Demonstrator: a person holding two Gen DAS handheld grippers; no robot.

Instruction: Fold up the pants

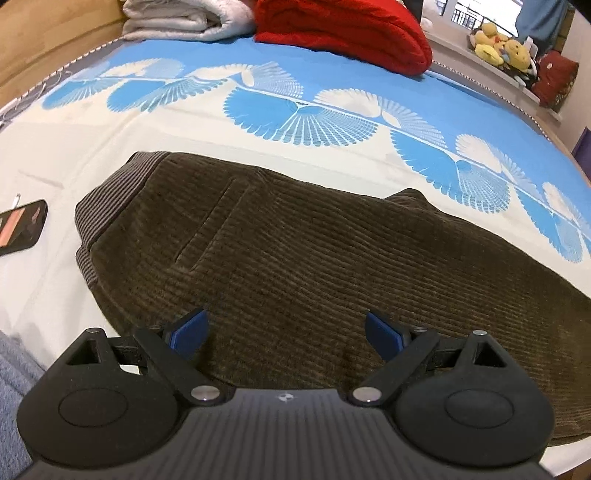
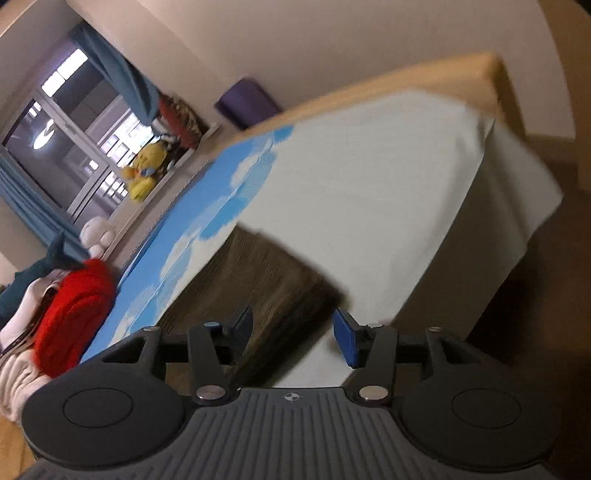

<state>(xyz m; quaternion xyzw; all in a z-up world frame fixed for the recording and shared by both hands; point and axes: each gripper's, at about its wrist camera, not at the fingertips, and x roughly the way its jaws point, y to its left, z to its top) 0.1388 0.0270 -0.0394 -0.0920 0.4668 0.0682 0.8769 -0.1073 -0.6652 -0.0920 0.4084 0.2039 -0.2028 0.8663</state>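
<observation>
Bed (image 1: 55,155): white/blue sheet.
Pants (image 1: 295,258): brown corduroy, folded, just ahead of both grippers.
Left gripper (image 1: 286,332): wide, empty.
Right gripper (image 2: 293,334): part-open, empty.

One pair of brown corduroy pants (image 1: 295,266), one phone (image 1: 22,227) at nine o'clock, one red blanket (image 1: 343,33), two grippers.

Bare cream bedsheet (image 1: 74,155) rings the folded brown corduroy pants (image 1: 280,243) on far and left sides, free to pass. Only obstacle on the left: a phone (image 1: 22,227), lying flat, apart from the waistband. Far edge blocked by a red knit blanket (image 1: 343,33) beside folded white bedding (image 1: 184,18). Right wrist view: blurred open sheet (image 2: 369,177) to the bed corner.
</observation>
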